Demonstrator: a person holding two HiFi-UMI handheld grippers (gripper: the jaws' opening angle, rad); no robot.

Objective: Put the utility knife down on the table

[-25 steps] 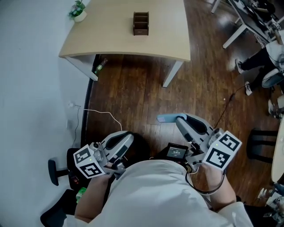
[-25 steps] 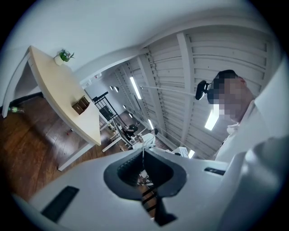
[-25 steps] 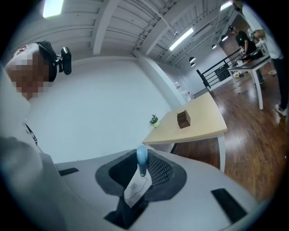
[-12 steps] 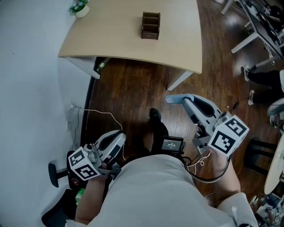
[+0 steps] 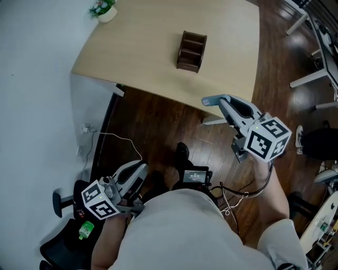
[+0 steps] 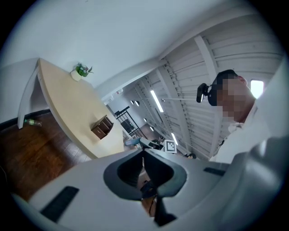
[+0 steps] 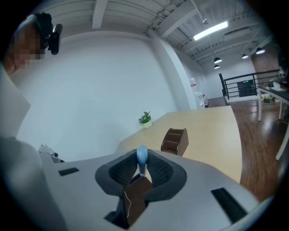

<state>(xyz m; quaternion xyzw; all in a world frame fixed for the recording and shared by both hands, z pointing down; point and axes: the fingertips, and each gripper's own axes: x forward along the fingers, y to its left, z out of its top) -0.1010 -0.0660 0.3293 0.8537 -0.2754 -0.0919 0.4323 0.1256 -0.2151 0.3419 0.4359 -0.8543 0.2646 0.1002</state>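
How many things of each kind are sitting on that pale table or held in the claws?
Brown wooden desk organiser: 1
Small green plant in a white pot: 1
Light blue utility knife, gripped in the right claw: 1
Total: 3

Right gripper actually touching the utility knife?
Touching. The right gripper view shows the pale blue utility knife pinched between the ribbed pads of the right gripper, with no gap on either side.

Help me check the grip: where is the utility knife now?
The utility knife sits clamped in the right gripper, head view's right, by the table's near edge.
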